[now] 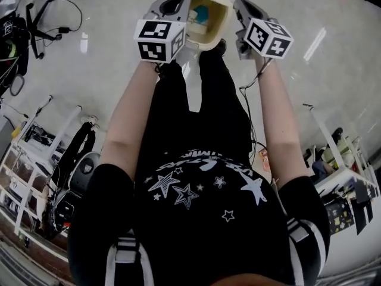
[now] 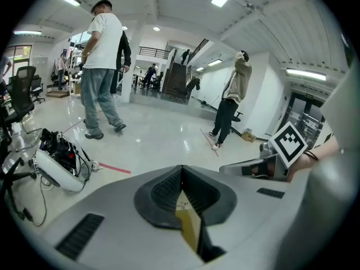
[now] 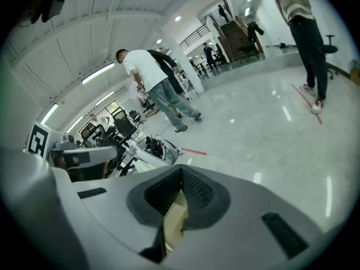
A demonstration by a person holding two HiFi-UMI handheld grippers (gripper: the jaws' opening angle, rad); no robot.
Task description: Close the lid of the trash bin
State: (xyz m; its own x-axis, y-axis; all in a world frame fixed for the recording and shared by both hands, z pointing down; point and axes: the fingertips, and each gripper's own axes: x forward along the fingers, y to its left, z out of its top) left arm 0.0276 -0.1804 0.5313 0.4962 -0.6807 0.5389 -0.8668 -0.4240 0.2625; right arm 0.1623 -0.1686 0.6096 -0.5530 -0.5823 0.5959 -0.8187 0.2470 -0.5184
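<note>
A cream trash bin (image 1: 209,18) is at the top of the head view, its mouth facing me and something teal inside. My left gripper (image 1: 182,3) is against its left side and my right gripper (image 1: 236,9) against its right side. In the left gripper view the jaws of the left gripper (image 2: 183,200) are shut on a thin cream edge of the bin (image 2: 190,225). The right gripper (image 3: 176,200) is likewise shut on a cream edge (image 3: 175,223). Whether each edge is rim or lid I cannot tell.
A shiny floor (image 1: 107,46) lies below, with cables (image 1: 56,22) at the upper left. White racks (image 1: 30,159) stand at the left and shelving (image 1: 348,177) at the right. A person in a white shirt (image 2: 101,66) walks nearby, another person (image 2: 233,100) farther off. A white device (image 2: 56,165) lies on the floor.
</note>
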